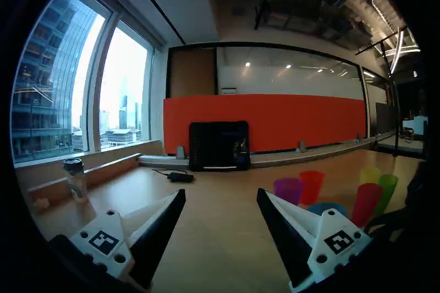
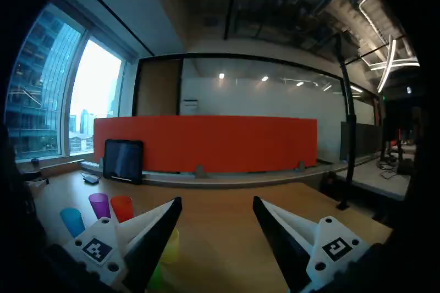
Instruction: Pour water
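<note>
Ahead, bottle (image 1: 75,178) by window (image 1: 124,92), coloured cups (image 1: 289,189), tablet (image 1: 219,145) beyond.

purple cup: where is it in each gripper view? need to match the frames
Left gripper view: the purple cup is right of centre, in the cup cluster, with the red cup just to its right.
Right gripper view: the purple cup is at lower left, between the blue cup and the red cup.
Shared landmark: the black tablet standing in front of the orange partition.
</note>
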`<act>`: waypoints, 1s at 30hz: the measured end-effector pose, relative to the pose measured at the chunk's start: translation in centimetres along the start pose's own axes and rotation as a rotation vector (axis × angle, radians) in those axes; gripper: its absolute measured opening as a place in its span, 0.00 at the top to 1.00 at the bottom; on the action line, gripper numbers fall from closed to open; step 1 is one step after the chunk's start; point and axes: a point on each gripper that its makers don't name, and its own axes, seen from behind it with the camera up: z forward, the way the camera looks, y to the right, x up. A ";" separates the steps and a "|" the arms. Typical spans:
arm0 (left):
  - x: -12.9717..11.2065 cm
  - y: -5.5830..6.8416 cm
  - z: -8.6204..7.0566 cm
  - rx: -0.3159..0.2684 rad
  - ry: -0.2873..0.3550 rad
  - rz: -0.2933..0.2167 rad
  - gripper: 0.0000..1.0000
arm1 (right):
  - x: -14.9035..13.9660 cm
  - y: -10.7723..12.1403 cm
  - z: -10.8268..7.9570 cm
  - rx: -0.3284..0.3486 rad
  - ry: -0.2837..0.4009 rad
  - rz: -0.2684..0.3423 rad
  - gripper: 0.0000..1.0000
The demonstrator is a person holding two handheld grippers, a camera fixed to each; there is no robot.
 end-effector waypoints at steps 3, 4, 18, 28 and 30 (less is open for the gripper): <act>-0.1 -0.1 0.0 -0.001 0.001 -0.007 0.04 | 0.2 -0.2 0.0 0.001 0.001 -0.003 0.00; -0.1 -0.1 0.0 -0.002 0.001 -0.010 0.04 | 0.2 -0.2 0.0 0.002 0.002 -0.004 0.00; -0.6 0.3 0.2 -0.014 -0.007 -0.023 0.04 | 0.5 -0.7 0.1 0.005 0.001 -0.020 0.00; -0.7 0.3 0.2 -0.019 -0.013 -0.022 0.04 | 0.4 -0.8 0.1 0.006 0.001 -0.024 0.00; -0.7 0.3 0.2 -0.020 -0.013 -0.022 0.04 | 0.4 -0.7 0.1 0.006 0.000 -0.025 0.00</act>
